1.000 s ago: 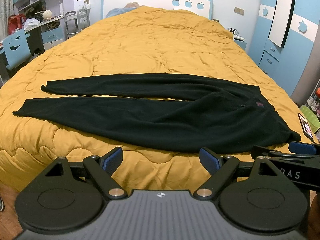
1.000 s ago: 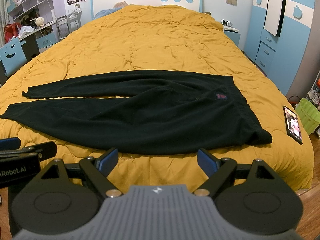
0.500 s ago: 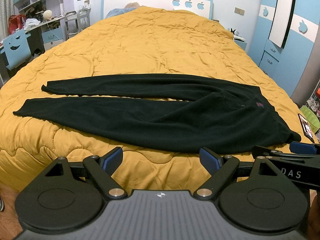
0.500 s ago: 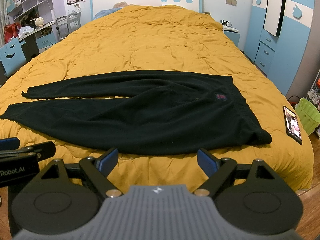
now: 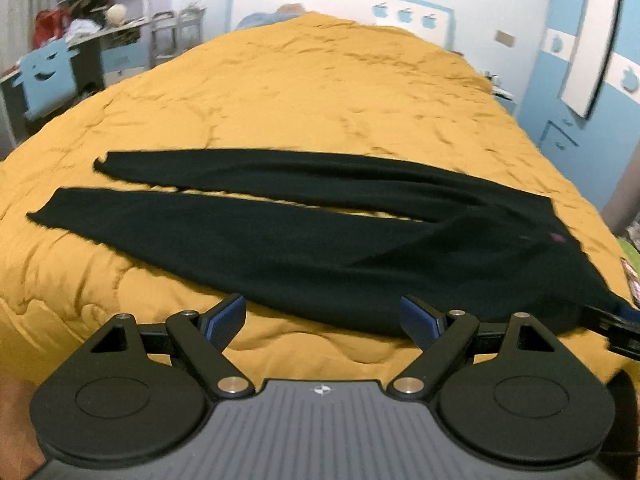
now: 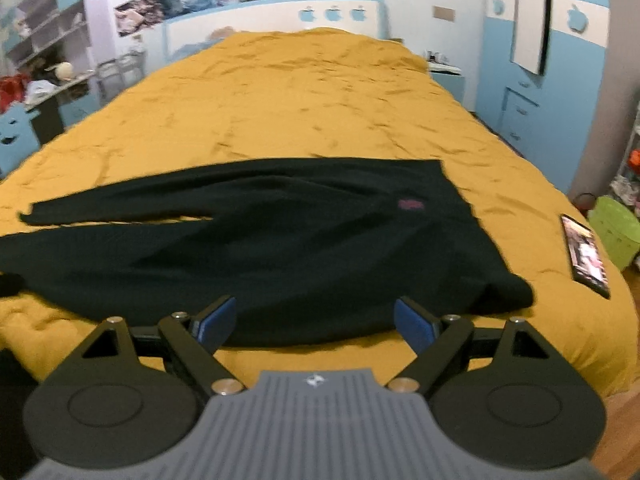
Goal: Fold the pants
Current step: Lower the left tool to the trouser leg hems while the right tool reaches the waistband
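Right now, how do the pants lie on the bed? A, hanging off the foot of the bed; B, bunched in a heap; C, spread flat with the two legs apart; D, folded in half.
C: the pants lie flat on the bed, with a strip of yellow cover showing between the two legs, and both grippers open and clear of them.

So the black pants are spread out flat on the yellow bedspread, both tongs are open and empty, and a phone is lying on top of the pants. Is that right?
Nearly. The phone is not on the pants: the right wrist view shows it lying apart from them on the yellow bedspread, near the bed's right edge. The rest holds: the pants lie flat, and the left tongs and right tongs are open and empty.
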`<state>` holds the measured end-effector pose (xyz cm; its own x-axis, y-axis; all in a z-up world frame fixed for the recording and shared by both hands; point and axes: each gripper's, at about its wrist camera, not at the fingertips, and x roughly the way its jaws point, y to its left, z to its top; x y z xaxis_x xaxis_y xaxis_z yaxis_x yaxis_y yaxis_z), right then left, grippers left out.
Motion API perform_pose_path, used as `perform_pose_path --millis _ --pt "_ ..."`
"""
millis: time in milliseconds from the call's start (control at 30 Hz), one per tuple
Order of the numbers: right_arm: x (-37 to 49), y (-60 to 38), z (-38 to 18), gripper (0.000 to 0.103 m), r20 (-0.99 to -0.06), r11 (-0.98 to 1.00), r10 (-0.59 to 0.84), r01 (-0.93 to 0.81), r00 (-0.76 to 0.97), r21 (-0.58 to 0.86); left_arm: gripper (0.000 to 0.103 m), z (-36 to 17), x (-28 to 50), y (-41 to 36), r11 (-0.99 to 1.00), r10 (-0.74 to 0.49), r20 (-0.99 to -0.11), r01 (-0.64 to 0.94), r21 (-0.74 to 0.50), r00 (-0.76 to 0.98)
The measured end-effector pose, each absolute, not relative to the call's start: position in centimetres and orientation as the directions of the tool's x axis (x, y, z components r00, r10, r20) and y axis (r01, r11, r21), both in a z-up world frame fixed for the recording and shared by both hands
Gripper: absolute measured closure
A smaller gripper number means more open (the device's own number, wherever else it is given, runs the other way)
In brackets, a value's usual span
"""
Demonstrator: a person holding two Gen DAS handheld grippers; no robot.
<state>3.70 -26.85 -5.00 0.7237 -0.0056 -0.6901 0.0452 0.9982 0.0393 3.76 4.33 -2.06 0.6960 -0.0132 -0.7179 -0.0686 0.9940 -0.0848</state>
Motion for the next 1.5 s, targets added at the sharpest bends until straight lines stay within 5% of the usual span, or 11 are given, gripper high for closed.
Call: perform_pose_path --millis 167,400,767,1000,1433,1467,1500 --pt "4.5 -30.7 -7.3 0.021 -0.709 0.997 -0.021 0.072 0.705 0.042 0.002 -3.4 5.2 8.4 0.985 0.024 -0.732 -0.143 -0.100 0.681" --pt "4.2 -36.5 -8.7 0.021 -0.699 0.956 0.076 0.147 0.711 0.253 0.003 -5.1 7.1 16.2 0.940 0.047 -0.734 -0.279 -0.197 0.678" --pt "5.6 -40.6 -10.5 0.022 -0.693 0.844 0.128 0.289 0.709 0.452 0.017 -7.0 8.6 28.5 0.732 0.054 -0.710 -0.512 -0.450 0.702" --pt "6.1 -42.5 -11.6 0.043 -0.660 0.708 0.156 0.383 0.735 0.594 0.025 -8.4 10.8 30.2 0.702 0.063 -0.697 -0.528 -0.478 0.714" --pt "6.3 -45.4 -13.8 0.061 -0.603 0.446 0.188 0.479 0.776 0.756 0.034 -12.4 11.2 35.0 0.457 -0.012 -0.648 -0.572 -0.681 0.762" --pt "6.3 -45.5 -13.8 0.068 -0.605 0.445 0.186 0.483 0.774 0.754 0.035 -12.4 11.2 35.1 0.452 -0.012 -0.645 -0.572 -0.685 0.764" --pt "6.3 -45.5 -13.6 0.083 -0.614 0.456 0.180 0.487 0.769 0.745 0.051 -12.4 11.4 35.2 0.461 -0.013 -0.646 -0.568 -0.682 0.764"
